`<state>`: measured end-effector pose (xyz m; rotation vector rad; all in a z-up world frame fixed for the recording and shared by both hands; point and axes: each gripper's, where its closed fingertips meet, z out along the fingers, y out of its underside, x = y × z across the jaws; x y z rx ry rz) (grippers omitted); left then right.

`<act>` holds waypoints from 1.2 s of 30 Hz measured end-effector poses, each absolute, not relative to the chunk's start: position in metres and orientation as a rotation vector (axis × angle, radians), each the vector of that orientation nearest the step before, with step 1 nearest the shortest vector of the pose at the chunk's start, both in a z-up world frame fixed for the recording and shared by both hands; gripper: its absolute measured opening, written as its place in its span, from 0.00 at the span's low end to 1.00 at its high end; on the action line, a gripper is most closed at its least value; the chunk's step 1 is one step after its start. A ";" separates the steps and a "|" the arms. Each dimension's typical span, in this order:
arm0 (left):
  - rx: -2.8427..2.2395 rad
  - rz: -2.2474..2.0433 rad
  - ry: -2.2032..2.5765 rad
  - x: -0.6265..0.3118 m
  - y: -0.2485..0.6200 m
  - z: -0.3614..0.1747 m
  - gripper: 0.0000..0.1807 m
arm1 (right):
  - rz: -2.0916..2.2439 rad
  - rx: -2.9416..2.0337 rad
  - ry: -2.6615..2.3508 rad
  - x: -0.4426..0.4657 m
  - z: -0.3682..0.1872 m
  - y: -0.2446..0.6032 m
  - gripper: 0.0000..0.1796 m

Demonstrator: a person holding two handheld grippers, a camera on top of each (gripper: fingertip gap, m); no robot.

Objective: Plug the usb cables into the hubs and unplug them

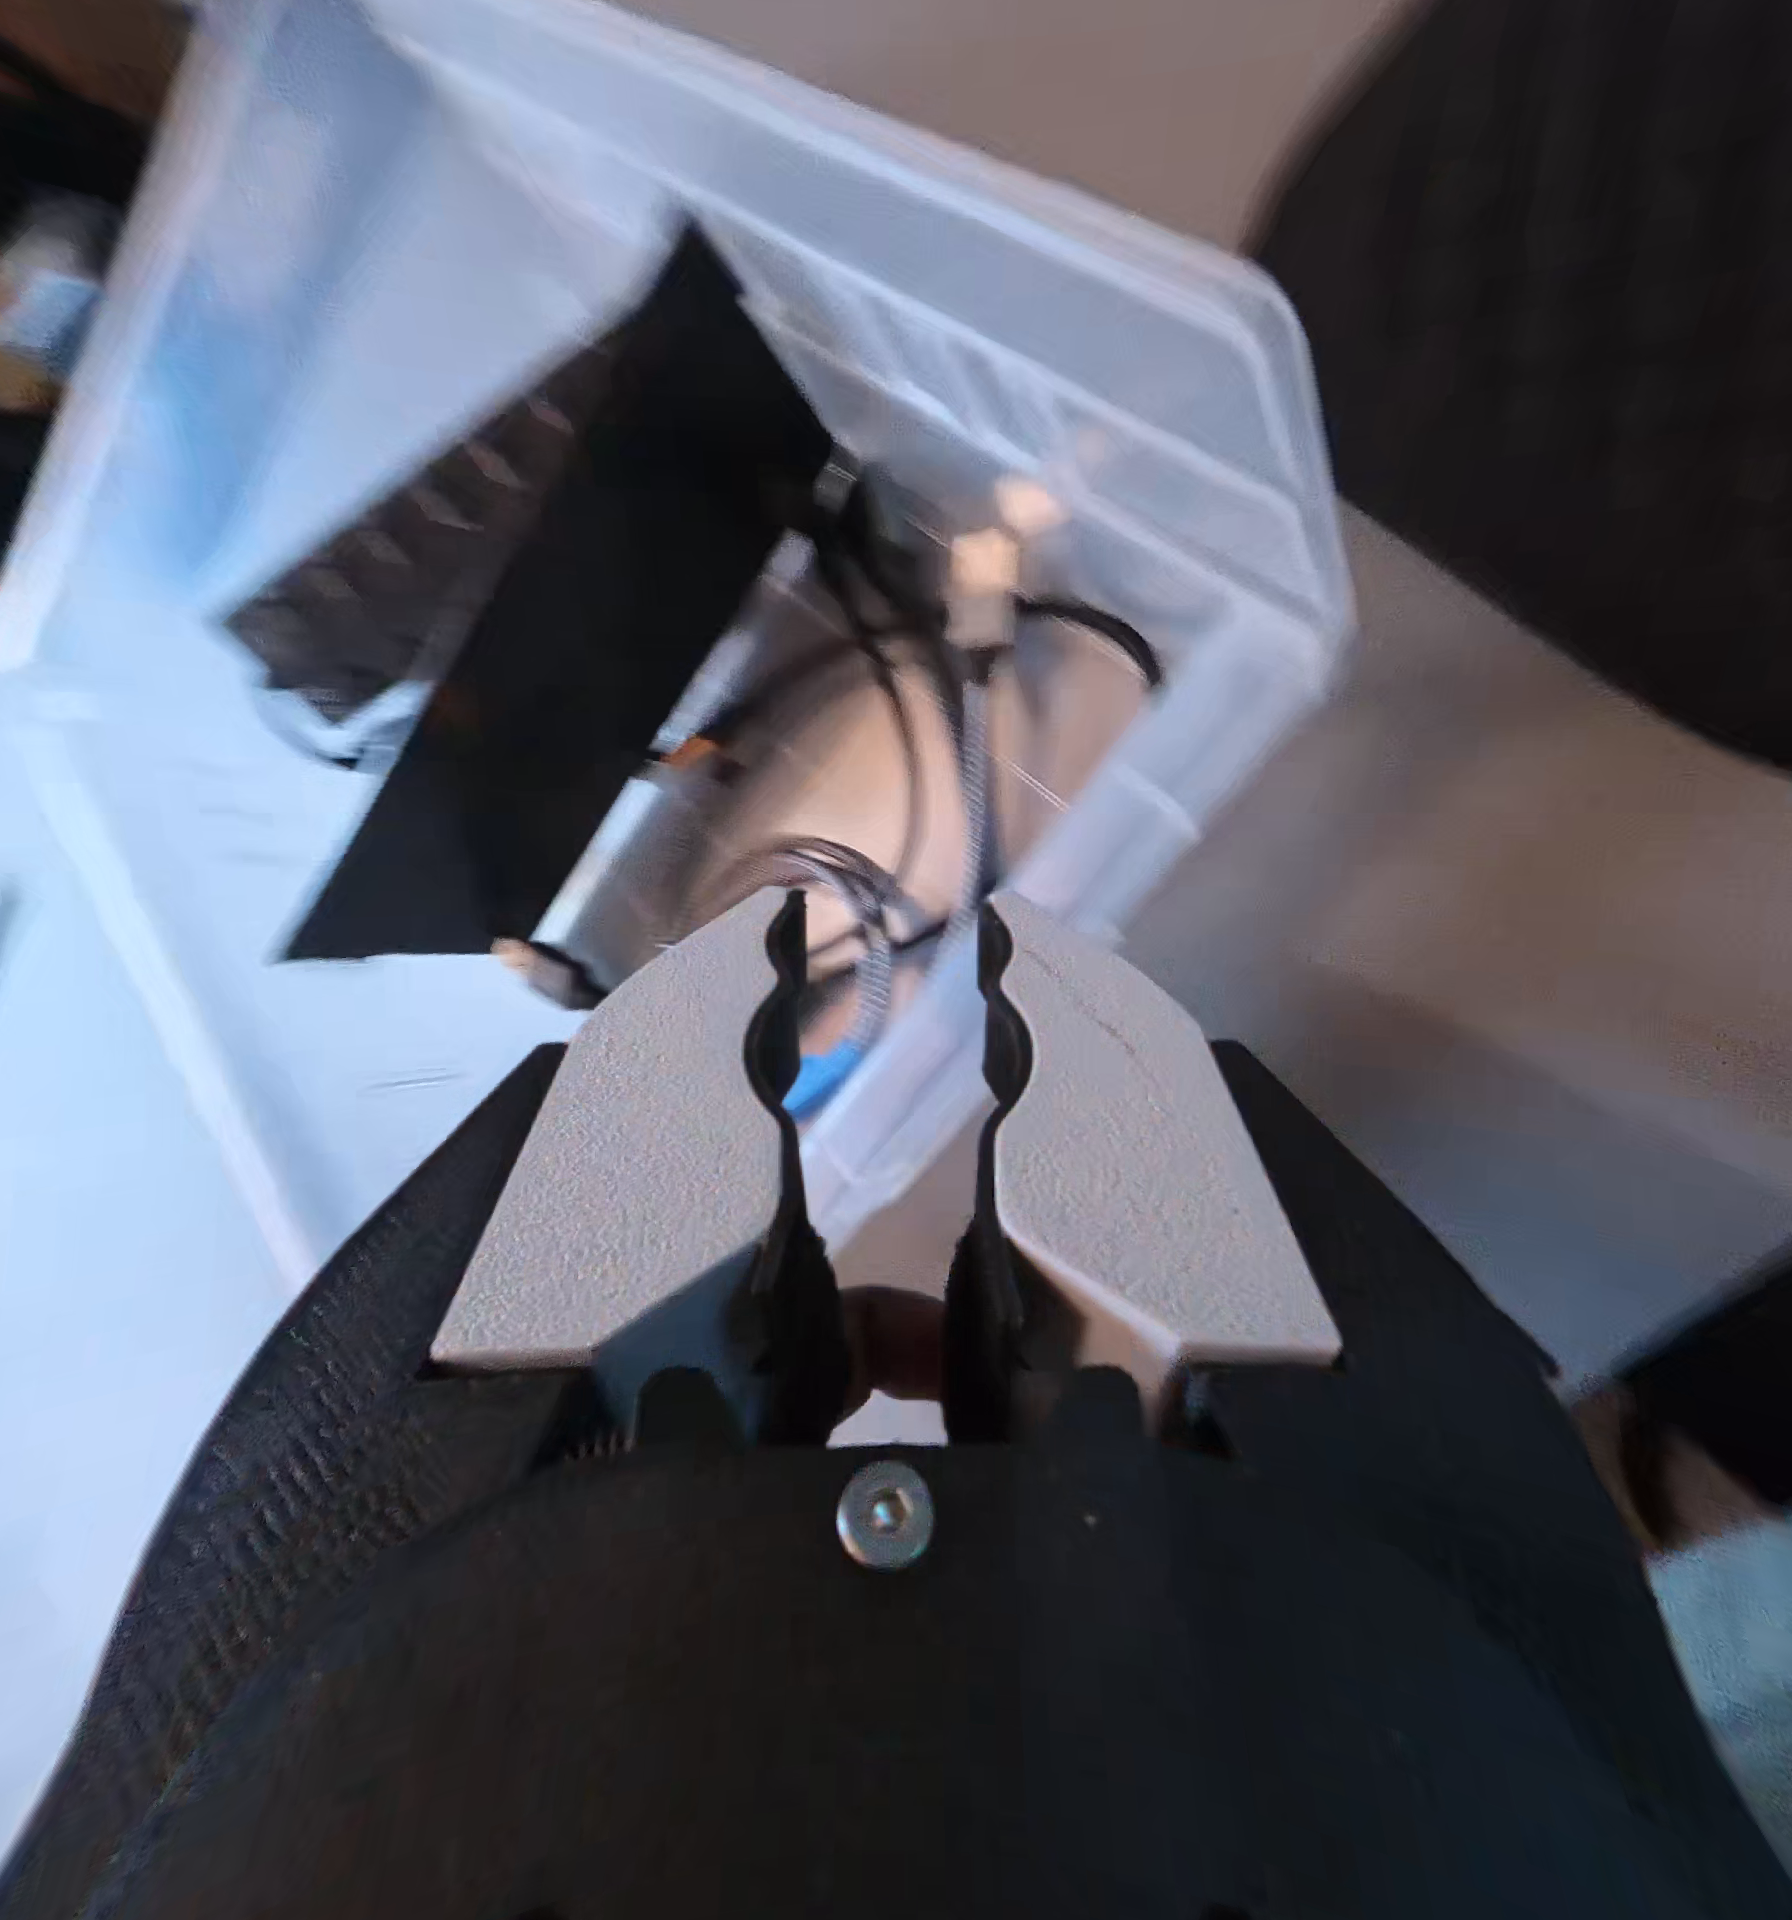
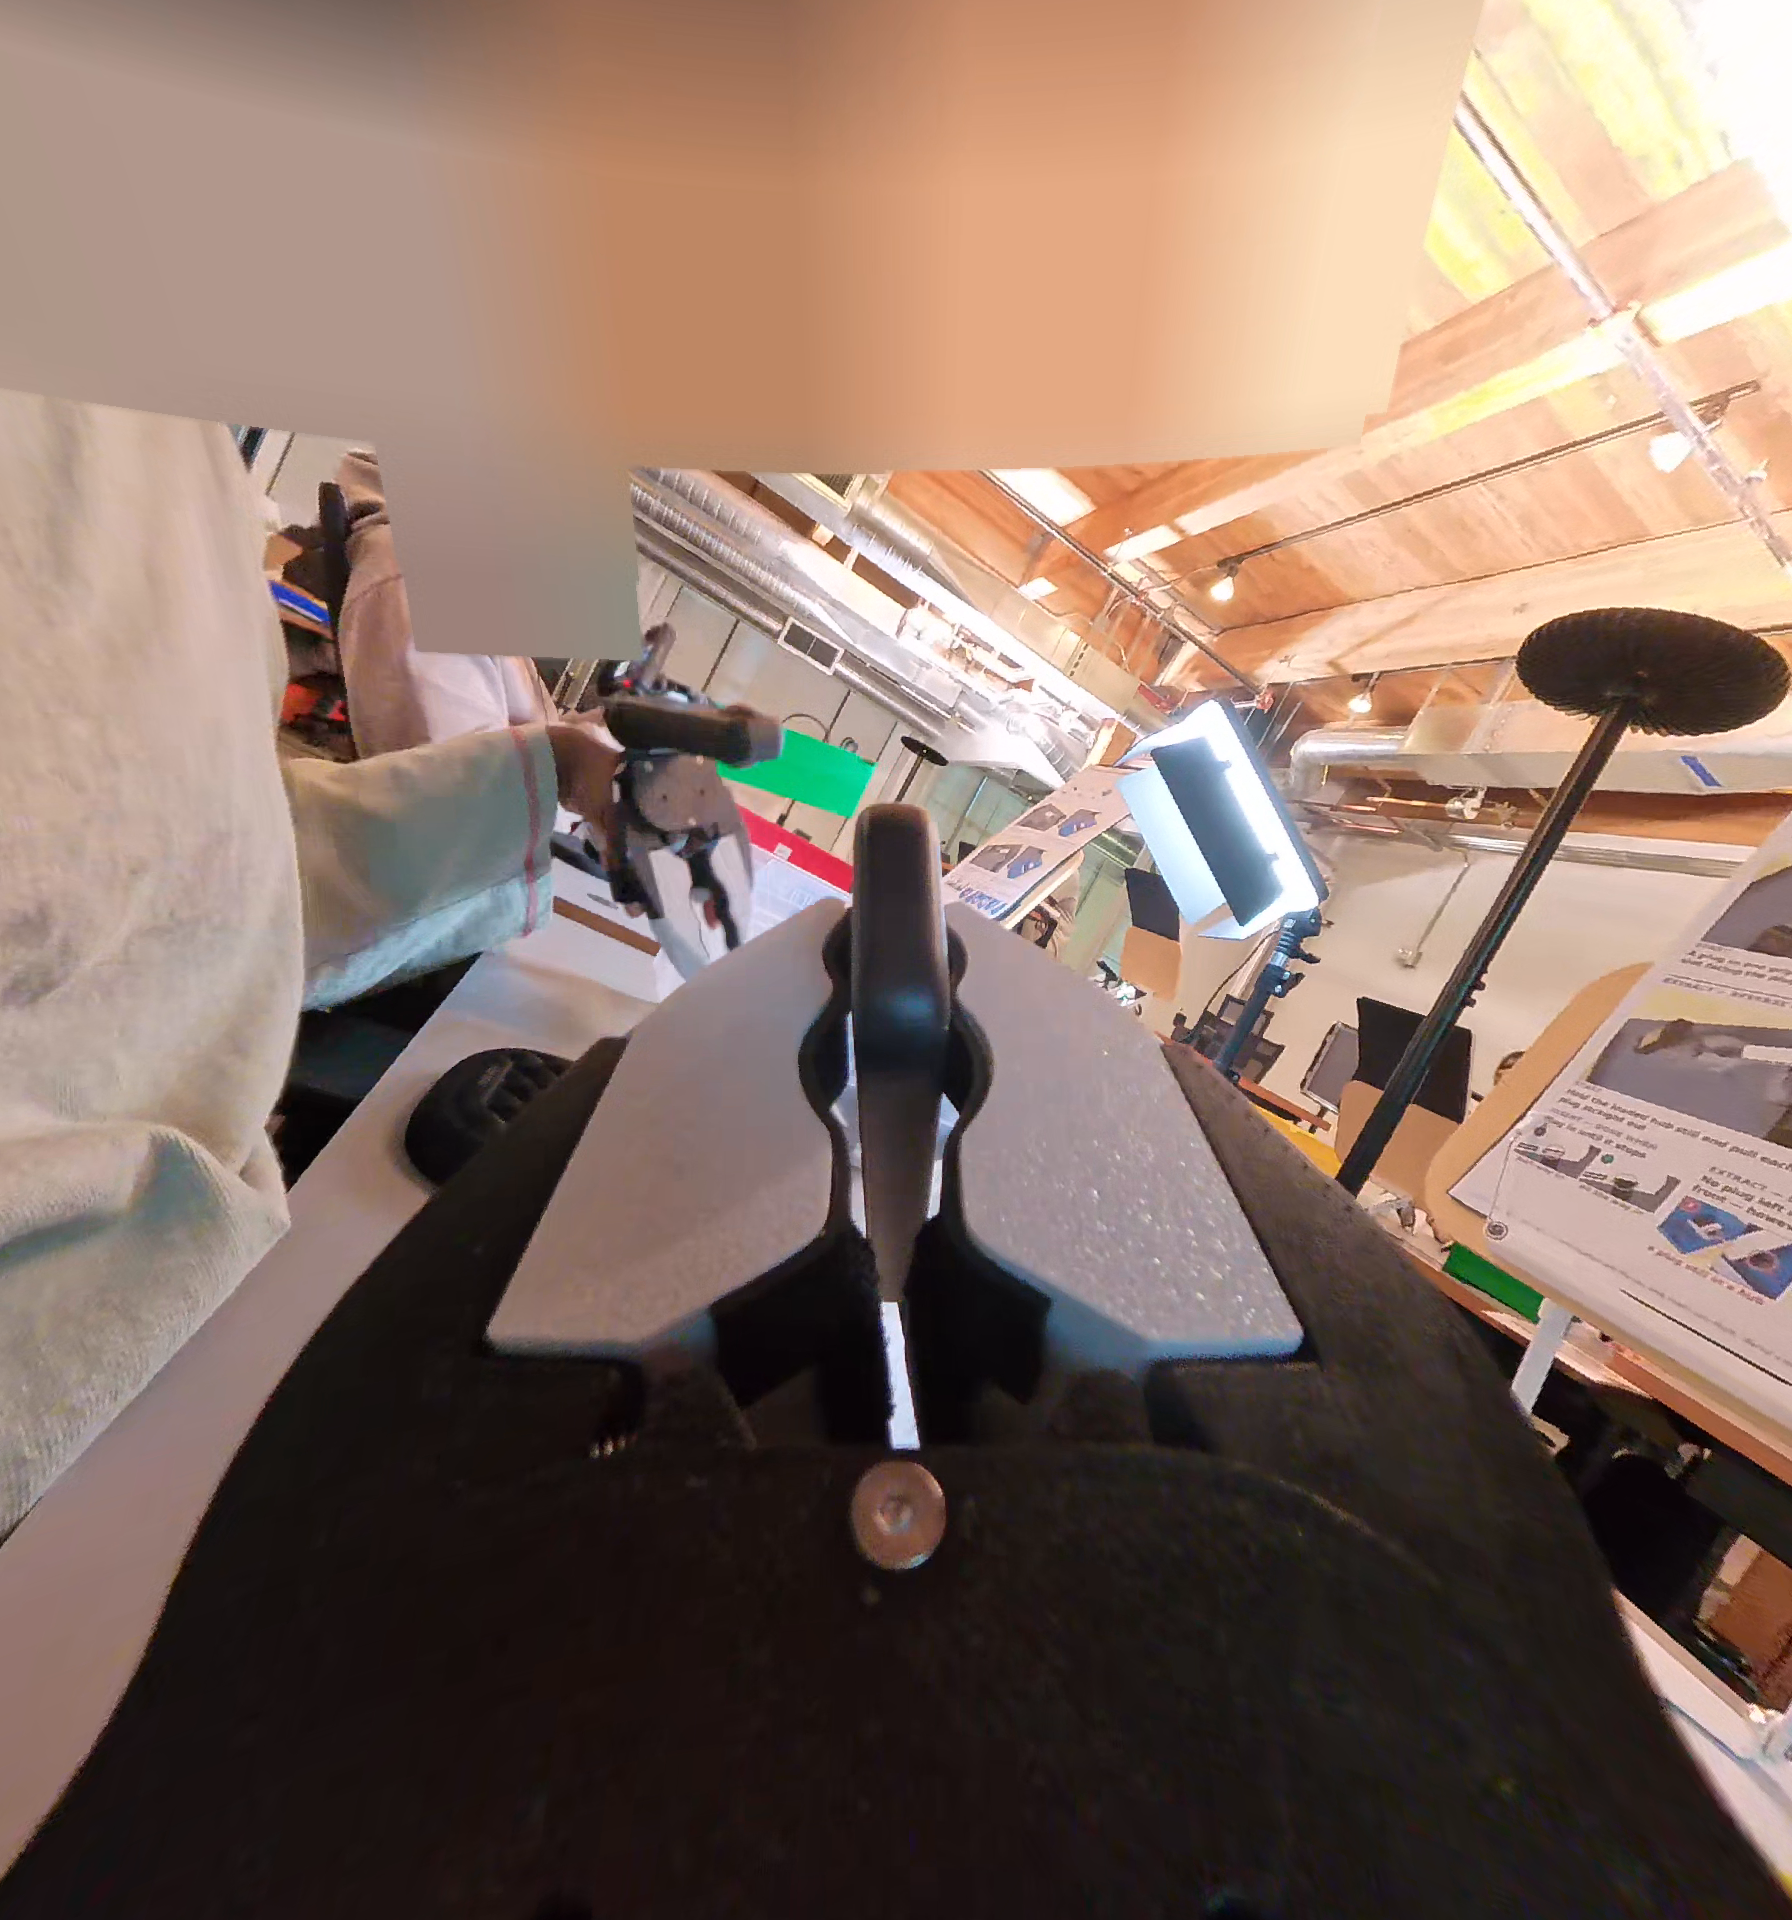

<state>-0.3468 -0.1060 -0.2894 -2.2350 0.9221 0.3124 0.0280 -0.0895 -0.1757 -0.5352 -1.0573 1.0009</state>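
Observation:
In the left wrist view my left gripper (image 1: 890, 909) is open and empty, held just over the near wall of a translucent plastic bin (image 1: 1235, 436). Inside the bin lie tangled black and braided USB cables (image 1: 902, 665), a white plug (image 1: 985, 566) and a black box-like part (image 1: 601, 623). The view is motion-blurred. In the right wrist view my right gripper (image 2: 897, 925) is shut on a dark grey flat hub (image 2: 897, 862), which stands edge-on between the fingers and sticks out past the tips, pointing up. The left gripper (image 2: 679, 862) shows farther off, held in a hand.
A person in a cream sweater (image 2: 92, 831) fills the left. A white table (image 2: 196, 1403) carries a black round object (image 2: 476, 1112). A printed instruction sheet (image 2: 1702, 1091), a black pole stand (image 2: 1650, 675) and a lit light panel (image 2: 1224, 821) are on the right.

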 end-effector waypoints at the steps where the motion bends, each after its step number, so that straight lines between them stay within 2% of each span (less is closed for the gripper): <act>1: -2.227 0.283 0.954 -0.348 -0.106 -0.292 0.13 | 1.006 -0.536 -1.047 0.029 -0.175 -0.089 0.07; 6: -2.297 0.270 1.074 -0.361 -0.090 -0.285 0.14 | 1.003 -0.535 -1.040 0.030 -0.174 -0.088 0.07; 11: -2.499 0.099 1.288 -0.355 -0.081 -0.312 0.20 | 0.991 -0.542 -1.045 0.029 -0.175 -0.087 0.07; 15: -2.570 0.151 1.430 -0.360 -0.075 -0.338 0.18 | 0.993 -0.543 -1.032 0.032 -0.174 -0.086 0.07; 18: -2.567 0.107 1.455 -0.360 -0.078 -0.342 0.08 | 0.989 -0.547 -1.027 0.033 -0.174 -0.084 0.07; 20: -2.504 0.082 1.328 -0.357 -0.069 -0.326 0.02 | 0.987 -0.549 -1.025 0.033 -0.174 -0.084 0.07; 23: -2.254 -0.022 1.064 -0.340 -0.054 -0.277 0.02 | 0.988 -0.551 -1.028 0.033 -0.174 -0.084 0.07; 26: -1.877 -0.102 0.745 -0.318 -0.040 -0.205 0.02 | 0.984 -0.553 -1.034 0.031 -0.175 -0.084 0.07; 30: -1.419 -0.428 0.422 -0.276 -0.056 -0.125 0.02 | 0.977 -0.555 -1.039 0.031 -0.175 -0.084 0.07; 33: -1.361 -0.705 0.430 -0.225 -0.072 -0.117 0.02 | 0.964 -0.560 -1.044 0.030 -0.176 -0.084 0.07; 36: -1.517 -0.679 0.668 -0.172 -0.082 -0.151 0.02 | 0.958 -0.563 -1.047 0.029 -0.177 -0.083 0.07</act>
